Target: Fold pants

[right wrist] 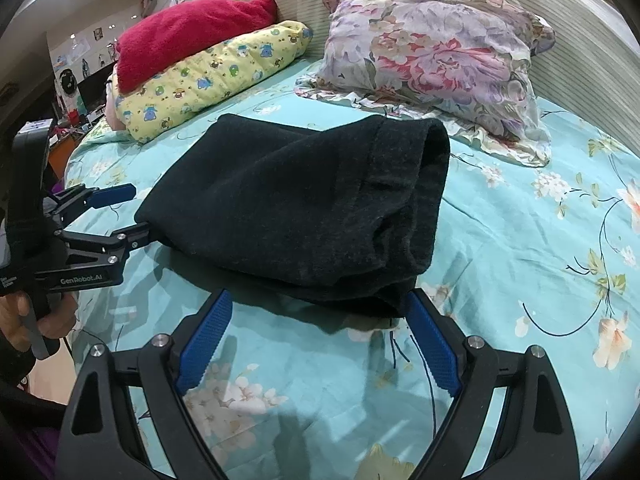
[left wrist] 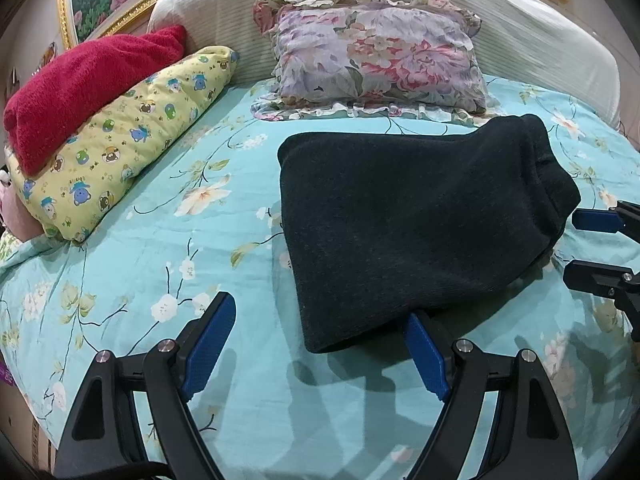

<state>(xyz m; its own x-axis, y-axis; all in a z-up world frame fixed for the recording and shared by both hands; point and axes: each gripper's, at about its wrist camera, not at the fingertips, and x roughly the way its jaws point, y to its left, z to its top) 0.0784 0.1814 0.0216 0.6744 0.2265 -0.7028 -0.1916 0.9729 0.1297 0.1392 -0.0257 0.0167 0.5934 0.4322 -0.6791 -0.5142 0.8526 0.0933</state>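
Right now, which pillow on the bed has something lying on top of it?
The yellow cartoon-print pillow: a red towel lies on it. The floral pillow has nothing on top.

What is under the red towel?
The red towel lies on a yellow cartoon-print pillow, which rests on the floral sheet. How far the pillow runs under it is covered.

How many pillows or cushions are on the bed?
3: a floral pillow against the headboard, a yellow one at the left, a red one atop it. Others may be hidden.
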